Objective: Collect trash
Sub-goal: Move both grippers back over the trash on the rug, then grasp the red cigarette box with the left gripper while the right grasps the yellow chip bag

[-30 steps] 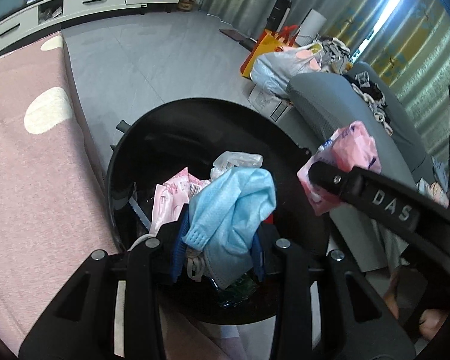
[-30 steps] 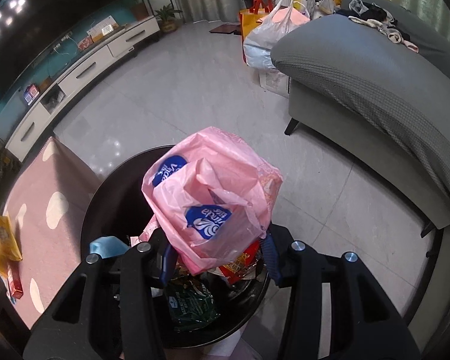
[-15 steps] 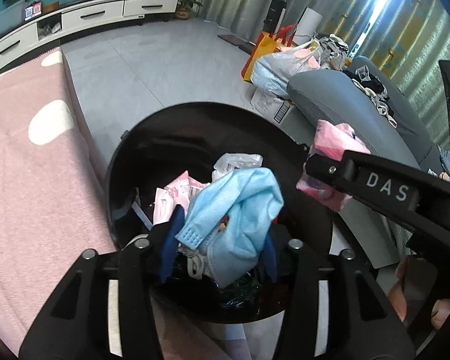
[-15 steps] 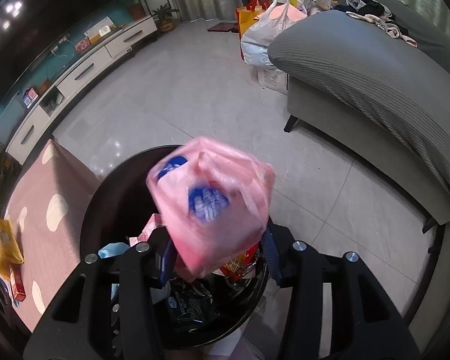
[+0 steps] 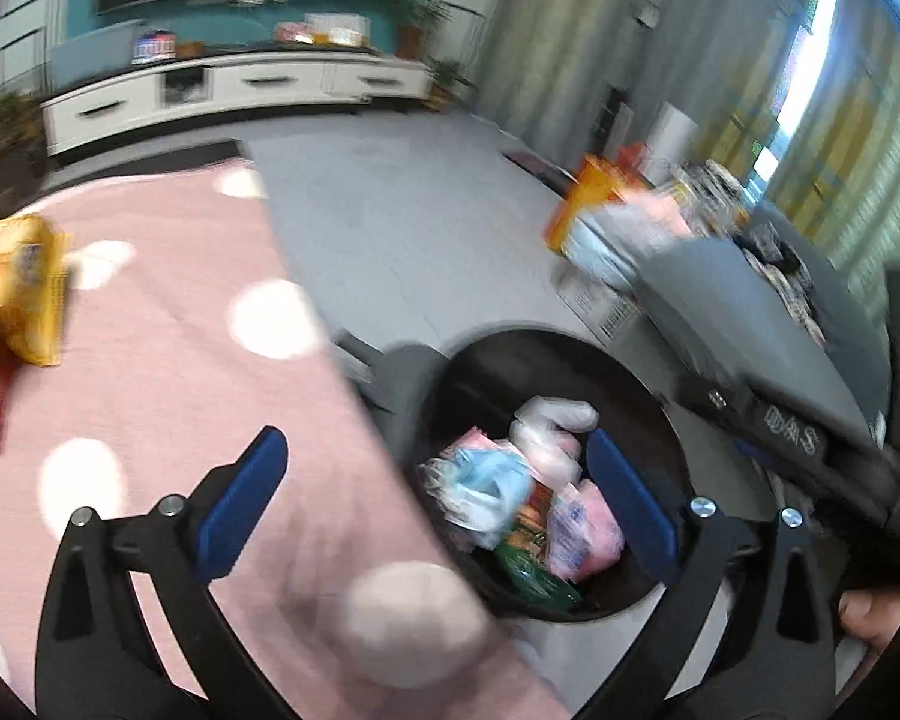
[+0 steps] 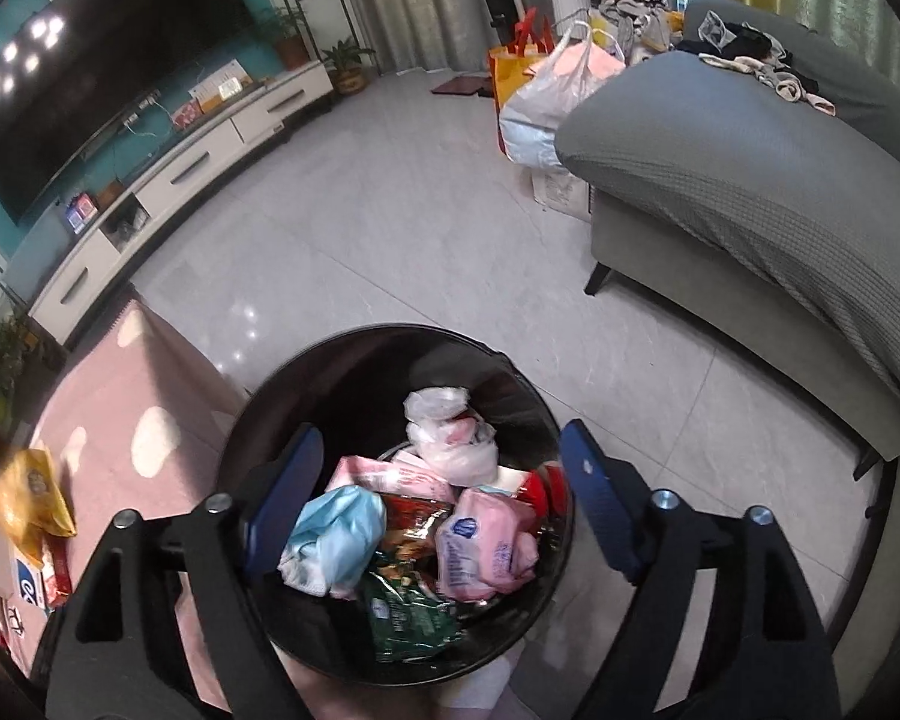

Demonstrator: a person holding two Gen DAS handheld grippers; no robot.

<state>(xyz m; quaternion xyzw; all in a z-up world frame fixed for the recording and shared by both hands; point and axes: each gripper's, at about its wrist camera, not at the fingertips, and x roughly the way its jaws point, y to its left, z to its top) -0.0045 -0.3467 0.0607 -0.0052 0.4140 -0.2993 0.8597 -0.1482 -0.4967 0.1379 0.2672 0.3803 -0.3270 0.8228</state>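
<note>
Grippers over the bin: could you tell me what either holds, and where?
Nothing; the left gripper and right gripper are opening, and their trash lies in the bin.

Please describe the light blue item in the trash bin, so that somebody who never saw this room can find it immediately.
Find the round black trash bin on the grey tile floor, between the pink dotted rug and the grey sofa. Inside, on the rug side, lies a crumpled light blue face mask. It is the only blue piece among pink, red and green wrappers.
</note>
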